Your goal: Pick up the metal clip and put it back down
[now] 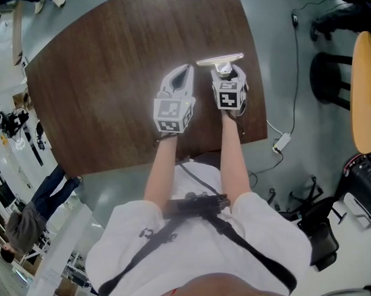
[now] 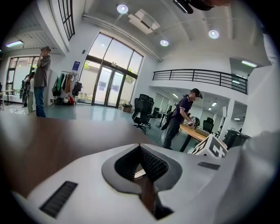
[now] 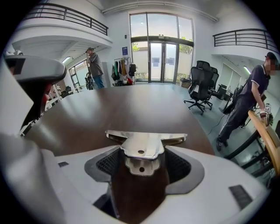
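Right gripper (image 3: 141, 161) clamped on metal clip (image 3: 144, 141) | left gripper (image 2: 141, 151) jaws together

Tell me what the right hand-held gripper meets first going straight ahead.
Nothing close, it seems. The right hand-held gripper, shut on the clip, points along bare table; past the far edge only floor shows, though depth is hard to judge.

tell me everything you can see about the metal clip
The metal clip is shiny, silver-looking metal: a wide, flat crossbar at the far end and two stacked handle tabs, each with a small hole. The right gripper is shut on the tabs, a pad on either side, with the crossbar sticking out past the jaws. The clip sits roughly level over the dark wooden table, near its right edge. Whether it touches the tabletop cannot be told.
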Demonstrator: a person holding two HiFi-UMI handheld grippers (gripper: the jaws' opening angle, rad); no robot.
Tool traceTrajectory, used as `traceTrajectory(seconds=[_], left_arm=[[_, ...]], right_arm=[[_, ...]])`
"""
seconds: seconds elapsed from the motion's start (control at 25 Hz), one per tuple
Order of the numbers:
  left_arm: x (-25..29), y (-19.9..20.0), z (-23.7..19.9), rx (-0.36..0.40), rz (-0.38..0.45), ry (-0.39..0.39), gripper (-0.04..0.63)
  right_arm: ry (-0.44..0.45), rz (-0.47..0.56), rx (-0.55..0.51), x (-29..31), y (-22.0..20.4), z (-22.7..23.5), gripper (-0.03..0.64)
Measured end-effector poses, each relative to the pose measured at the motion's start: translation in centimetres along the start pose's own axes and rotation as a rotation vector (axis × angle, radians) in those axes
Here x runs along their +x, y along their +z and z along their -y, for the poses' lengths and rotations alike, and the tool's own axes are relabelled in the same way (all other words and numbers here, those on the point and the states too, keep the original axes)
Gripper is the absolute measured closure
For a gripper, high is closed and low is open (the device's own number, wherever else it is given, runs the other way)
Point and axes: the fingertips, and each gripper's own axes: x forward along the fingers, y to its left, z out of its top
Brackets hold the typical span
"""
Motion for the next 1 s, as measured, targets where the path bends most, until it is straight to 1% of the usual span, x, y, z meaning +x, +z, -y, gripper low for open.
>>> traceTrajectory(seconds=[0.16,0.28,0.36,0.48,0.64,0.68,0.72,0.8,0.88,0.96,1.0], left_arm=[[-1.9,0.5,0.1,0.02,0.027,0.003,0.583],[-3.8,1.6,0.4,0.032,0.057,0.007,0.583],[-5.6,2.3,0.5,0.031,0.074,0.007,0.583],[-7.9,4.0,-0.2,0.042,0.114,0.018,0.583],[-10.6,6.7,-1.2,0.068,0.176,0.049,0.583],[-11.5,7.4,-1.4,0.075,0.192,0.058,0.583],[-12.5,8.2,-1.6,0.082,0.209,0.066,0.584],[-14.6,9.8,-2.2,0.098,0.243,0.083,0.584],[-16.4,10.2,-2.8,0.103,0.265,0.093,0.583],[-18.0,10.6,-3.1,0.107,0.278,0.097,0.583],[-18.7,10.8,-3.1,0.111,0.288,0.099,0.583]], right_arm=[[-0.018,0.02,0.007,-1.8,-0.6,-0.3,0.318],[-0.029,0.055,0.015,-4.1,-0.4,-0.8,0.319],[-0.017,0.089,0.04,-6.0,0.2,-1.8,0.319],[0.016,0.179,0.069,-8.6,3.2,-3.8,0.319],[0.078,0.286,0.037,-11.8,7.5,-6.8,0.32],[0.091,0.313,0.025,-12.9,8.5,-7.7,0.348],[0.101,0.342,0.007,-14.0,9.5,-8.8,0.398],[0.129,0.402,-0.032,-16.2,11.6,-11.4,0.41],[0.173,0.454,-0.058,-18.2,13.1,-14.1,0.411],[0.199,0.503,-0.083,-20.2,14.0,-16.3,0.477],[0.206,0.525,-0.098,-21.2,14.5,-17.3,0.482]])
